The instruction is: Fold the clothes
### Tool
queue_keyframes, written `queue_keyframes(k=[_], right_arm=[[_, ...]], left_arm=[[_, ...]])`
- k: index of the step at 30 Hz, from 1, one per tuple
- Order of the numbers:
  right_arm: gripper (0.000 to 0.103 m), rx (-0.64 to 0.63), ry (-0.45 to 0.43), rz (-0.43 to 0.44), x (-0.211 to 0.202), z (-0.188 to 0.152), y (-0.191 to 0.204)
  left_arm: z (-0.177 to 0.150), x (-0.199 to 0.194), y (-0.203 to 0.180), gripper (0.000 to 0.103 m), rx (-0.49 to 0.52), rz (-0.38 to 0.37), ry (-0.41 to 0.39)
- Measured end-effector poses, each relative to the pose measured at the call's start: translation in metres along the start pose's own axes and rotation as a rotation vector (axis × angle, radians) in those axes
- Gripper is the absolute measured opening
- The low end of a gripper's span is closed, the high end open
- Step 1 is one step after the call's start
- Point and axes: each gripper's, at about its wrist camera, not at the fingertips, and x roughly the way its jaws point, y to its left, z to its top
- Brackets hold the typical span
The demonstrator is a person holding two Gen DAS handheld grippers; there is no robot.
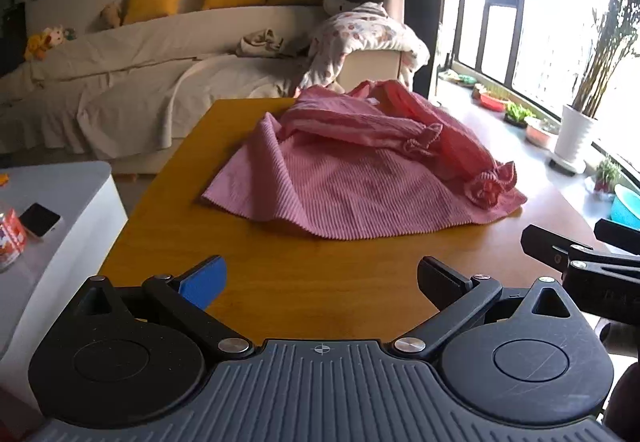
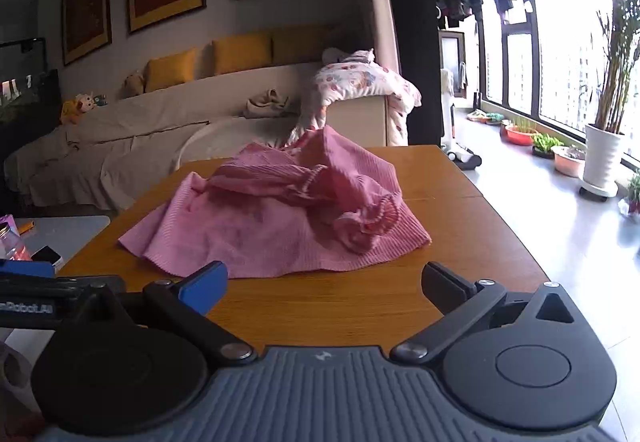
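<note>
A pink ribbed top (image 1: 352, 170) lies crumpled on the wooden table (image 1: 280, 282), its ruffled-cuff sleeves thrown across its body. It also shows in the right wrist view (image 2: 280, 226) on the same table (image 2: 340, 306). My left gripper (image 1: 320, 278) is open and empty, held over the table's near edge, short of the garment's hem. My right gripper (image 2: 324, 282) is open and empty, just in front of the hem. The right gripper also shows at the right edge of the left wrist view (image 1: 580, 258).
A white side table (image 1: 60, 210) with a phone (image 1: 39, 220) and a jar stands left of the wooden table. A covered sofa (image 1: 140, 82) with yellow cushions lies behind. Potted plants (image 2: 604, 158) line the window at the right.
</note>
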Motion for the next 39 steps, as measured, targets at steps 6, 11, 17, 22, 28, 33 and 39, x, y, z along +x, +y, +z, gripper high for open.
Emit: queue_keyframes(k=[6, 11, 17, 22, 28, 33, 39], right_arm=[[0.103, 0.006, -0.003, 0.017, -0.0036, -0.0001, 0.0033], [0.103, 0.011, -0.006, 0.031, -0.0066, -0.0001, 0.006], [0.103, 0.02, 0.013, 0.025, -0.0031, 0.0007, 0.0061], [0.103, 0.019, 0.027, 0.014, -0.0021, 0.0002, 0.0055], [0.103, 0.011, 0.03, 0.012, -0.0031, -0.0001, 0.0055], [0.103, 0.003, 0.036, 0.013, -0.0029, -0.0007, 0.0058], [0.103, -0.004, 0.034, 0.013, -0.0038, -0.0011, 0.0066]], left_arm=[[0.0007, 0.0009, 0.0006, 0.103, 0.002, 0.006, 0.022], [0.0013, 0.0016, 0.0012, 0.103, 0.004, 0.011, 0.04], [0.0021, 0.0025, 0.0018, 0.103, 0.007, 0.017, 0.061], [0.0022, 0.0022, 0.0028, 0.103, 0.006, 0.022, 0.069], [0.002, -0.0017, 0.0041, 0.103, 0.001, 0.026, 0.058], [0.0018, -0.0019, 0.0043, 0.103, -0.001, 0.018, 0.063], [0.0012, -0.0026, 0.0046, 0.103, -0.006, 0.015, 0.065]])
